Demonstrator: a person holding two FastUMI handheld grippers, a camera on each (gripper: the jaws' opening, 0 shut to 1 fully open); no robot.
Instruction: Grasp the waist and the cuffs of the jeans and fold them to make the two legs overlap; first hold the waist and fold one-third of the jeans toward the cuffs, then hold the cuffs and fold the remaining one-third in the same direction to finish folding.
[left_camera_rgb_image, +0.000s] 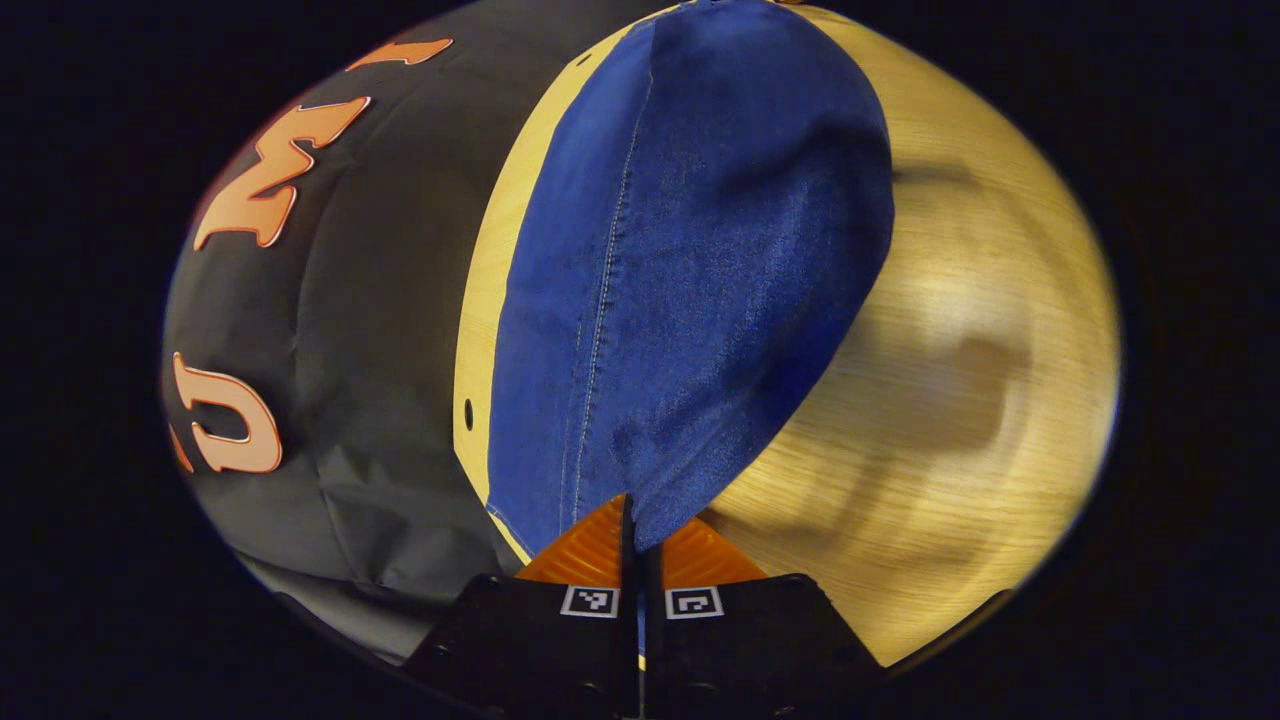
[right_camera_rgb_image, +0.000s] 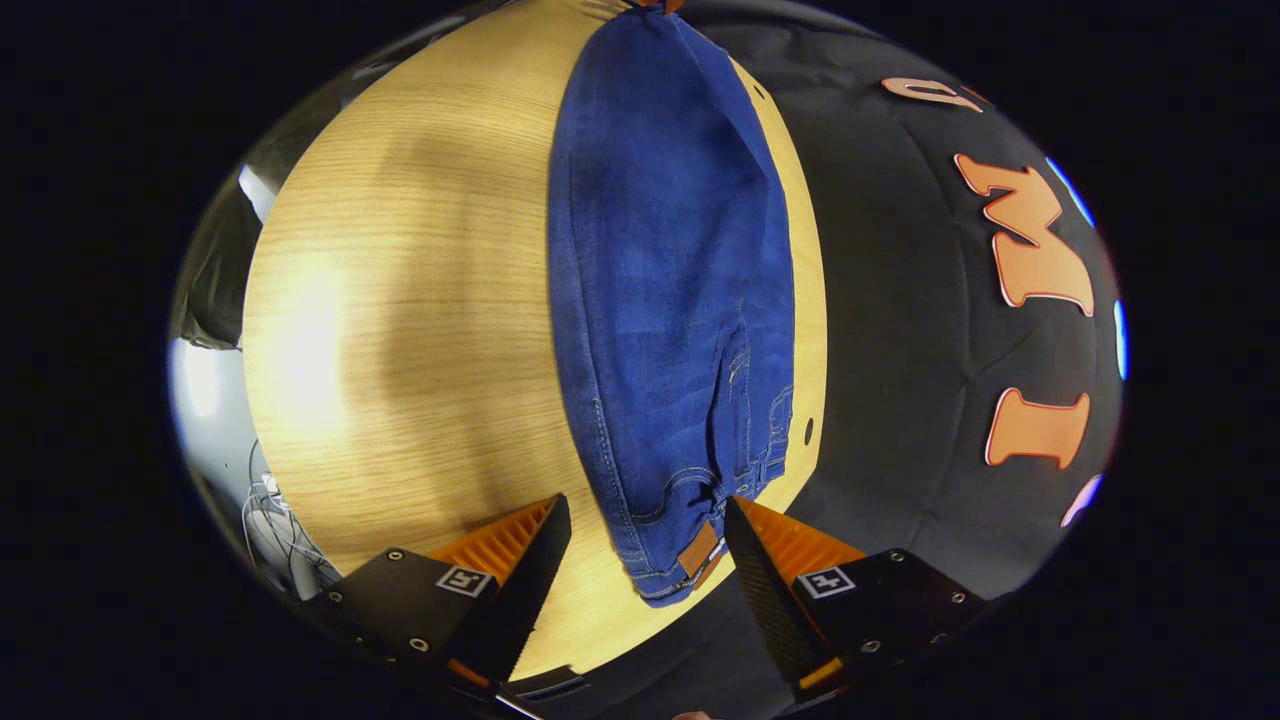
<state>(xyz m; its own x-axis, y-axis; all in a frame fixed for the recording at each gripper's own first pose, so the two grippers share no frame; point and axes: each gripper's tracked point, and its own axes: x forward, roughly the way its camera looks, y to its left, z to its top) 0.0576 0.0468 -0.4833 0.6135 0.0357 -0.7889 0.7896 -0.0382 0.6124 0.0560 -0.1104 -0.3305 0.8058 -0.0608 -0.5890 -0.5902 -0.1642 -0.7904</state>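
Two legs of the jeans (right_camera_rgb_image: 665, 300) already lie one over the other, a long blue strip stretched along the far side of the desk (right_camera_rgb_image: 400, 330), close to the edge by the black cloth wall (right_camera_rgb_image: 900, 330). You see the waist end (right_camera_rgb_image: 690, 555) nearest in the right gripper view, with its leather patch and pocket stitching, lying between the fingers of the right tongs (right_camera_rgb_image: 648, 550). Those tongs are spread wide, one finger on either side of the waistband, and neither presses on it as far as the view shows.

In the left gripper view the cuff end (left_camera_rgb_image: 640, 500) runs straight into your left tongs (left_camera_rgb_image: 640, 535), which are pressed together with denim pinched between the fingers, and the leg stretches away from there along the desk.

Judging by the cloth, expect it to be soft but fairly heavy, thick at the seams and the waistband, and prone to sagging between two holds. It should not be slippery. I would take the waistband on its stitched band, near the patch, where both layers stack, so one layer does not slide off the other. The fold by thirds looks not yet begun; the strip lies at full length.
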